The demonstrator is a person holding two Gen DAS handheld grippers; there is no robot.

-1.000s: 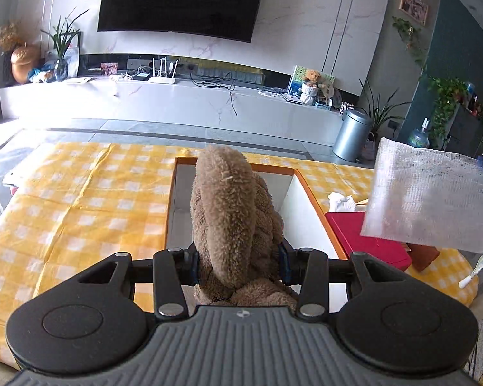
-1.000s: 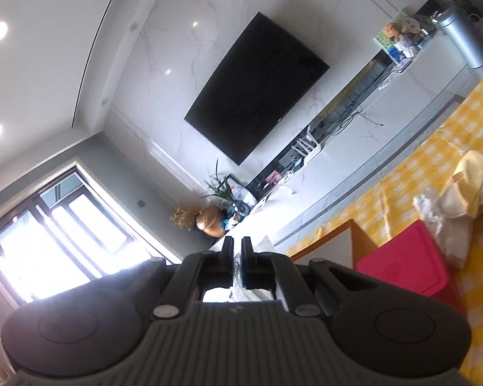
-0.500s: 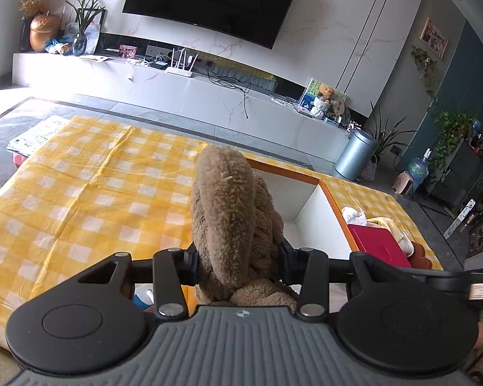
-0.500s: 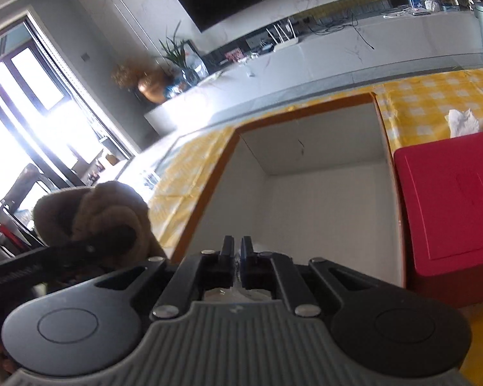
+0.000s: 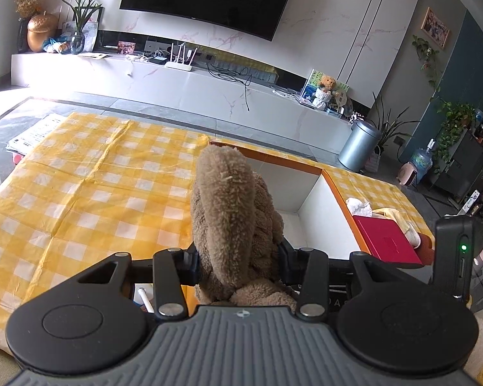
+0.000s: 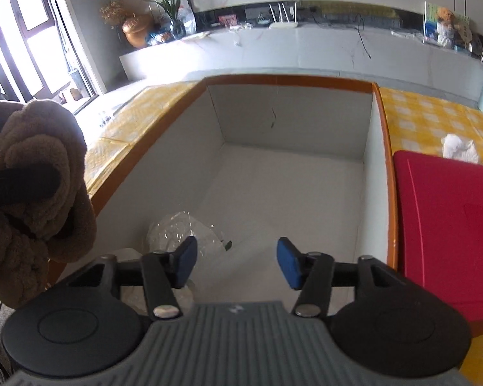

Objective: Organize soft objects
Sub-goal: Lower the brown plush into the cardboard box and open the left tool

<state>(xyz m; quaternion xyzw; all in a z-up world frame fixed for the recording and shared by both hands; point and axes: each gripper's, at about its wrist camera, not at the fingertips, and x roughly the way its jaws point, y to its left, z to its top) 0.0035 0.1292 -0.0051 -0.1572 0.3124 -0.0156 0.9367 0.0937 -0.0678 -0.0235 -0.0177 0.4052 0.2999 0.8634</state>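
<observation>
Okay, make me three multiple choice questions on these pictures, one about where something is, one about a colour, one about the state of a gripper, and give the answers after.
1. Where does the crumpled clear plastic lie?
A. on the red lid
B. inside the box, at its near left corner
C. on the checked cloth

2. What colour is the rim of the box?
A. orange
B. green
C. black

3. How is the right gripper?
A. shut on the plush
B. shut on the plastic
C. open, holding nothing

Answers:
1 B: the right wrist view shows the plastic on the white floor of the box, just ahead of the left fingertip.
2 A: an orange band runs along the top of the white walls.
3 C: its blue pads stand apart over the box, while the left gripper clamps the brown plush toy.
</observation>
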